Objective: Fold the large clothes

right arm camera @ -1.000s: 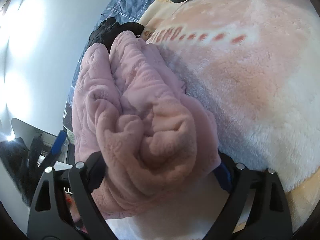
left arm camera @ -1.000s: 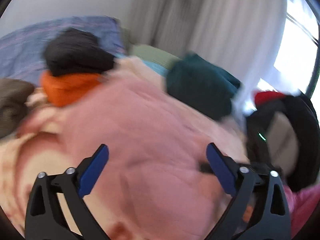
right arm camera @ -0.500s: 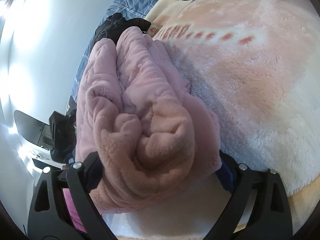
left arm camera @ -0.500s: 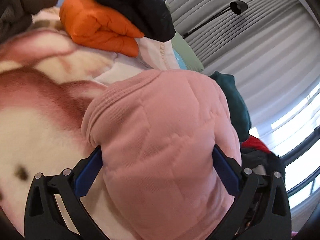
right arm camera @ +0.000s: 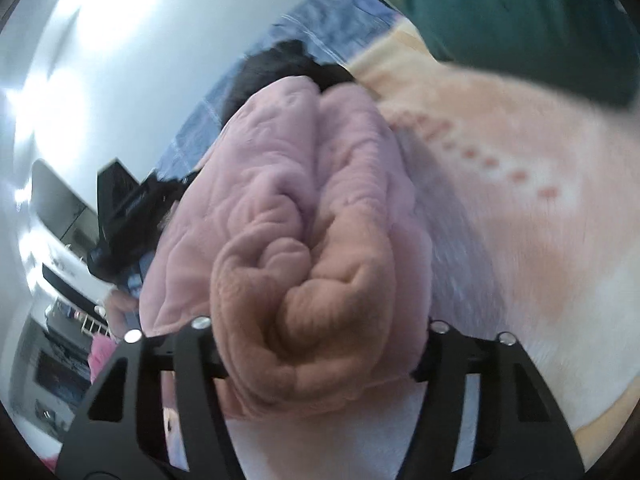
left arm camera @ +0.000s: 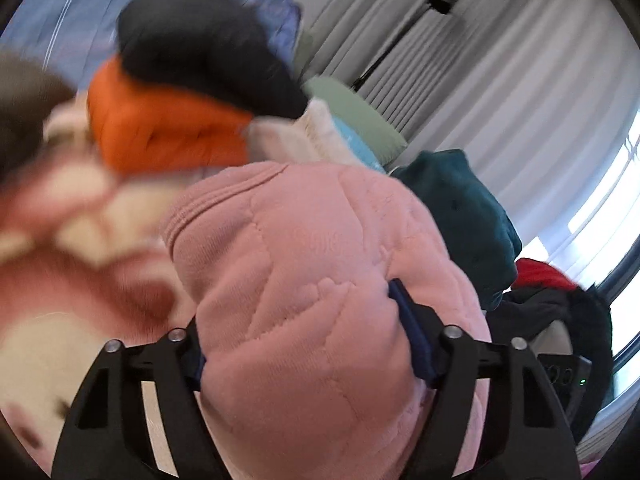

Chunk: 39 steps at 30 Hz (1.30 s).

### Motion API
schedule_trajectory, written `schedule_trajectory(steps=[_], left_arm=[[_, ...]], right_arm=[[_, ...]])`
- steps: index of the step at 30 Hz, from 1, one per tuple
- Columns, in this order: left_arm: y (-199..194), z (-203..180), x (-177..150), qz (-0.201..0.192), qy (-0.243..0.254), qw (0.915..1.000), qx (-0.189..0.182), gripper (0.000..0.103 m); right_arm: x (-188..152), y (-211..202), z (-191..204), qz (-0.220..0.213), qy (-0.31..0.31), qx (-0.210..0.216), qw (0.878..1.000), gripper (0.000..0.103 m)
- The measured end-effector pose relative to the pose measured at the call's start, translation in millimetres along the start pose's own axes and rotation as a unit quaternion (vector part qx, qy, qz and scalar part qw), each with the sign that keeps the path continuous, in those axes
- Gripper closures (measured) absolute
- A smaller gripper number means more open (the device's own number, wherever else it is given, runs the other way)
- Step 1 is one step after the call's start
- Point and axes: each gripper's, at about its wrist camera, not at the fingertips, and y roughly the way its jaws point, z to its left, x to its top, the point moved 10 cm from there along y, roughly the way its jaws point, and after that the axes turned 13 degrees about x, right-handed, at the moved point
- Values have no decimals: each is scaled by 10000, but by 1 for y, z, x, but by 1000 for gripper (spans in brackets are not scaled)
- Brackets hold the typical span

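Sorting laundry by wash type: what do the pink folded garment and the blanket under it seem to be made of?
Pink folded garment: looks like soft fleece with a matte, quilted face; stitched lines show in the left wrist view, fuzzy nap at its rolled end.
Blanket: looks like plush, long-pile fleece, cream with peach print; fibres look brushed. The exact fibre of either cannot be told.

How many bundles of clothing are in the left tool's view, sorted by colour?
Pink: 1
Orange: 1
Black: 1
Dark teal: 1
Red: 1
Brown: 1
Total: 6
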Motion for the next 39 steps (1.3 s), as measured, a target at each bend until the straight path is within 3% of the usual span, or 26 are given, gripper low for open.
schedule_trajectory(steps=[4,9,12,14,17,18,20,22,23,24,25,26,28,30,32,34,37,39], left_arm=[[-30,-54,58,-526,640,9964,182,32],[-48,-131,159,-1176,1497,9810,385,31],[-33,-163,218,-1423,1893,9672,914,30],[-7,-172,250,-1481,2213,9527,1463,29],[30,-175,280,-1545,2630,9284,2123,33],[40,-178,287,-1584,2784,9220,2174,50],[69,-199,292,-1553,3094,9201,1834,52],[102,-198,298,-1602,3163,9107,2120,51],[121,-191,299,-1544,3129,9086,2296,46],[139,-180,295,-1431,3028,9111,2403,43],[159,-165,286,-1267,2876,9198,2349,43],[171,-153,281,-1173,2814,9247,2282,43],[190,-119,268,-1030,2651,9285,2388,42],[196,-87,256,-857,2234,9442,2265,42],[194,-55,246,-658,1452,9694,1866,42],[183,-45,224,-558,1114,9786,1639,42],[158,-42,202,-564,1150,9806,1482,38],[141,-47,186,-627,1297,9796,1403,29]], right_arm=[[44,-17,14,-386,-181,223,9988,45],[142,-28,27,-1413,-685,158,9875,45],[195,-6,12,-1772,-537,117,9826,45],[221,9,-1,-1954,-483,-51,9795,45],[261,41,-23,-2223,-634,-583,9712,45],[270,46,-28,-2289,-717,-716,9682,45],[288,65,-29,-2404,-1016,-902,9611,45],[305,106,-46,-2134,-1273,-1741,9529,43],[306,136,-83,-1817,-1078,-2504,9448,41],[302,154,-118,-1594,-675,-2795,9444,41],[294,161,-154,-1602,-120,-2877,9442,41],[291,158,-175,-1817,54,-2988,9368,44],[294,155,-167,-1812,-122,-3019,9359,40],[297,158,-155,-1697,-324,-2933,9403,30],[295,156,-158,-1683,-458,-2803,9439,29],[291,161,-154,-1684,-653,-2739,9447,29],[283,148,-152,-1644,-686,-2552,9503,28],[278,144,-142,-1512,-641,-2435,9559,27]])
